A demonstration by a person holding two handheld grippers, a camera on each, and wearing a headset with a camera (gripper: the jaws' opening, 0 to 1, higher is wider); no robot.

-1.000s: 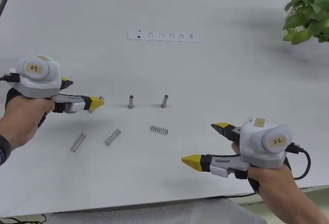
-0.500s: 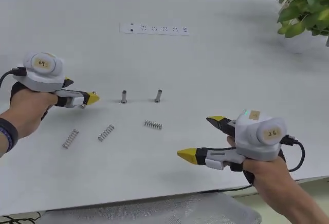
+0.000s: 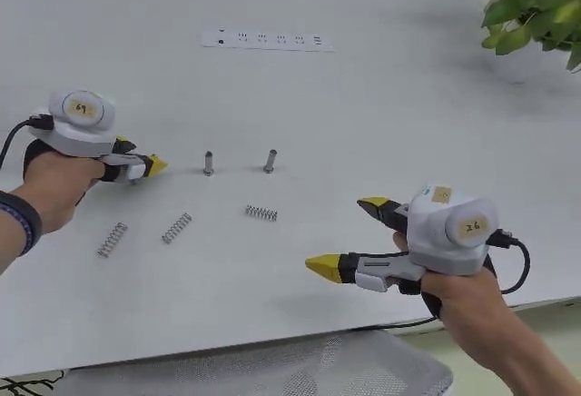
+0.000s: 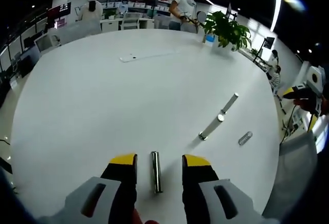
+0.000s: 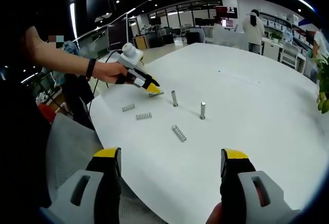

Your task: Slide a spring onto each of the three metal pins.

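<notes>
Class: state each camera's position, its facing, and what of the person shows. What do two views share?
Head view: headset, down at table; left hand, right hand show.
Left gripper view: left hand-held gripper, along its jaws at a pin.
Right gripper view: right hand-held gripper, facing the left hand.
Head and right views share three springs.

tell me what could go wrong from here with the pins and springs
1. The left gripper has its open jaws either side of the leftmost pin without touching it; closing off-centre could tip it.
2. The other two pins stand free on the table, so a stray sweep could knock them over.
3. The springs lie loose; a poor pinch by the open right gripper might flick one away.
</notes>
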